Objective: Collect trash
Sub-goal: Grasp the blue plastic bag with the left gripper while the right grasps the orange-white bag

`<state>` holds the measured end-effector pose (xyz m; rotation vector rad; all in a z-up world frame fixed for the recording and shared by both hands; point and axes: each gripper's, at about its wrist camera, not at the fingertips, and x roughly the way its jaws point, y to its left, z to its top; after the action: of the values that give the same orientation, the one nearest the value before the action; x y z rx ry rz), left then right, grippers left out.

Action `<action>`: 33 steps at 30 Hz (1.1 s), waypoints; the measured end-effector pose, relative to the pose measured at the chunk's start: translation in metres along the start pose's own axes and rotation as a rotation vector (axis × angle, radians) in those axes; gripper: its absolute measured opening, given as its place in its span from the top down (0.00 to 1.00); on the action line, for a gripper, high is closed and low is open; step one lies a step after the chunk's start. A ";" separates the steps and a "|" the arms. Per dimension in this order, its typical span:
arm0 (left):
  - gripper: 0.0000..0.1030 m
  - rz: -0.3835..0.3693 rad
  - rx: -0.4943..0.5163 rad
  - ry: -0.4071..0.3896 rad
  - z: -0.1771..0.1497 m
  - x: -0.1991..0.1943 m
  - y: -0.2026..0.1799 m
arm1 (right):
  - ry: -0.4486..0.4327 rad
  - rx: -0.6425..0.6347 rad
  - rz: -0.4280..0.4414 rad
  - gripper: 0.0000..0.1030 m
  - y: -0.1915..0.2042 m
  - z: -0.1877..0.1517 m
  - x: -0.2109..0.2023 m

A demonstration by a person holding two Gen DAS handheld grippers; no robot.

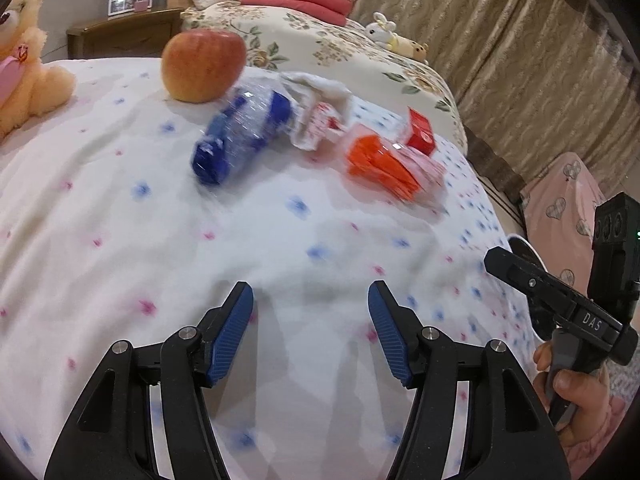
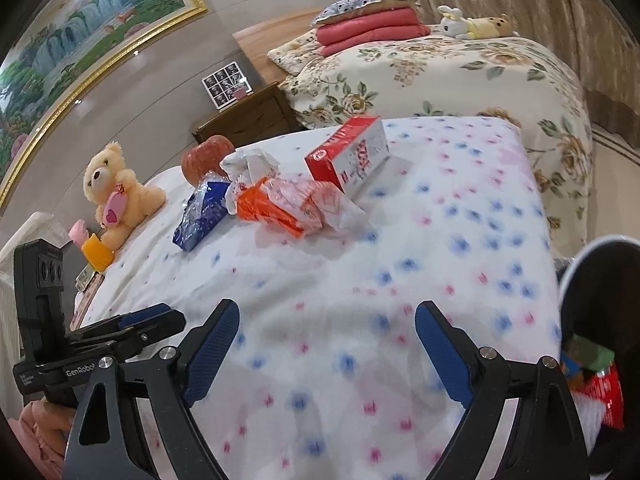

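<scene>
- Both the left gripper (image 1: pixel 311 300) and the right gripper (image 2: pixel 327 320) hover empty over the bed, jaws spread wide.
- The dark round bin (image 2: pixel 592 280) beside the bed already holds colourful wrappers.
- Left on the flower-dotted white blanket (image 2: pixel 400 280): crinkled blue foil wrapper (image 1: pixel 240 140), orange plastic packet (image 1: pixel 380 164), crumpled white tissue (image 2: pixel 250 164), red-and-white carton (image 2: pixel 352 152).

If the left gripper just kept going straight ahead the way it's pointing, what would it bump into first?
Probably the blue wrapper, perhaps the orange wrapper beside it. The open left gripper has only bare blanket before them. Motion blur makes depth uncertain.
</scene>
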<state>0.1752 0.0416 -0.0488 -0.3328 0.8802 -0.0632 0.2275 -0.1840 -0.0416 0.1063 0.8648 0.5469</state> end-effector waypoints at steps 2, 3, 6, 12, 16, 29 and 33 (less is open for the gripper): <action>0.39 0.011 -0.009 -0.006 0.007 0.002 0.007 | 0.003 -0.004 0.005 0.12 0.001 0.007 0.009; 0.39 0.015 -0.014 -0.009 0.011 0.003 0.011 | 0.003 -0.005 0.010 0.12 0.001 0.009 0.012; 0.37 0.032 -0.021 -0.014 0.025 0.007 0.024 | 0.009 -0.019 0.012 0.12 0.003 0.019 0.024; 0.32 0.040 -0.020 -0.018 0.049 0.019 0.040 | 0.030 -0.044 0.016 0.12 0.004 0.038 0.049; 0.30 0.037 -0.012 -0.003 0.063 0.031 0.047 | 0.045 -0.059 0.029 0.12 0.006 0.047 0.060; 0.42 0.008 0.040 -0.018 0.083 0.051 0.046 | 0.062 -0.096 0.032 0.36 0.023 0.052 0.075; 0.66 0.003 0.077 -0.005 0.080 0.052 0.039 | 0.083 -0.090 0.042 0.76 0.025 0.049 0.077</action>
<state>0.2667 0.0893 -0.0529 -0.2596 0.8706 -0.0937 0.2941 -0.1176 -0.0554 0.0202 0.9188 0.6327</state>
